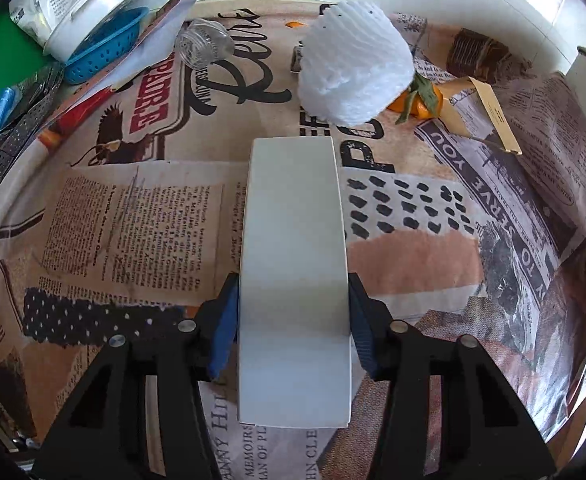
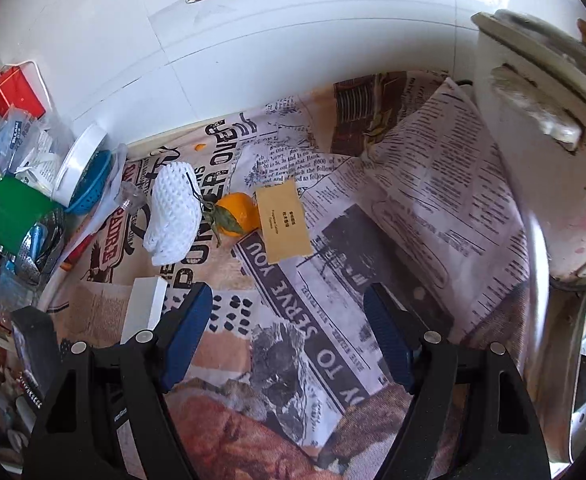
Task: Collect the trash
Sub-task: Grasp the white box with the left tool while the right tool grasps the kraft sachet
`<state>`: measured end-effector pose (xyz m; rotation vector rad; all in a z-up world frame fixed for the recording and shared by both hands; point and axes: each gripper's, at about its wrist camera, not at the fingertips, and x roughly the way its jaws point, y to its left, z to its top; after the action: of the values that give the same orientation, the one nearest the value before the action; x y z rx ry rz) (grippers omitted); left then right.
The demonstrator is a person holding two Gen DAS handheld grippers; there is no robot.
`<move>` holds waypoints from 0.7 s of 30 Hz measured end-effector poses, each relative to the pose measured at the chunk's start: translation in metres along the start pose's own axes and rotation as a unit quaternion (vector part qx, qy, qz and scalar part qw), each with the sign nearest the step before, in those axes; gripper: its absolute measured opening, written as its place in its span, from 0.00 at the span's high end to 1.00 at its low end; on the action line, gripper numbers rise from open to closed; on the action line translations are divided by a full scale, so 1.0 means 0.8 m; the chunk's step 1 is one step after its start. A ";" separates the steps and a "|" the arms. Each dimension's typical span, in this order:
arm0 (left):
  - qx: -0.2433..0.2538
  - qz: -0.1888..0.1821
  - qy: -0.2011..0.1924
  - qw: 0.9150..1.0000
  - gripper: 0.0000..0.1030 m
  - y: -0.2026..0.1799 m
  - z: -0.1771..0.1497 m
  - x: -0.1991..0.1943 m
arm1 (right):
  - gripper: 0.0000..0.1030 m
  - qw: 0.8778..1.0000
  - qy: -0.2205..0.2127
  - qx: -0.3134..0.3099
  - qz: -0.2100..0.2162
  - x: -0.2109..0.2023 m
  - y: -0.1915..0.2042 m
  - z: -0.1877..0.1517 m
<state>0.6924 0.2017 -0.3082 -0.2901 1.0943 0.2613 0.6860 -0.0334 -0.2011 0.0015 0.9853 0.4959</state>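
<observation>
Left gripper (image 1: 293, 316): fingers clamped on white box (image 1: 295, 272) above newsprint-covered surface (image 1: 133, 208); right gripper (image 2: 289, 340): fingers spread wide, empty; white foam net (image 2: 173, 212) touching orange (image 2: 235, 214), beside tan card (image 2: 285, 222).

Our left gripper (image 1: 293, 320) is clamped, its blue pads (image 1: 224, 334) pressed against both sides of a white box (image 1: 295, 272). Our right gripper (image 2: 293, 340) hangs with jaws spread wide, holding nothing.
</observation>
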 end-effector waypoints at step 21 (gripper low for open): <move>-0.018 -0.017 -0.082 0.996 0.51 0.040 0.045 -0.083 | 0.64 0.999 0.051 0.009 0.012 0.117 -0.003 0.029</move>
<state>0.6824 0.2401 -0.2363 -0.3136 0.9227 0.2706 0.7475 0.0074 -0.2633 0.0038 1.0908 0.5143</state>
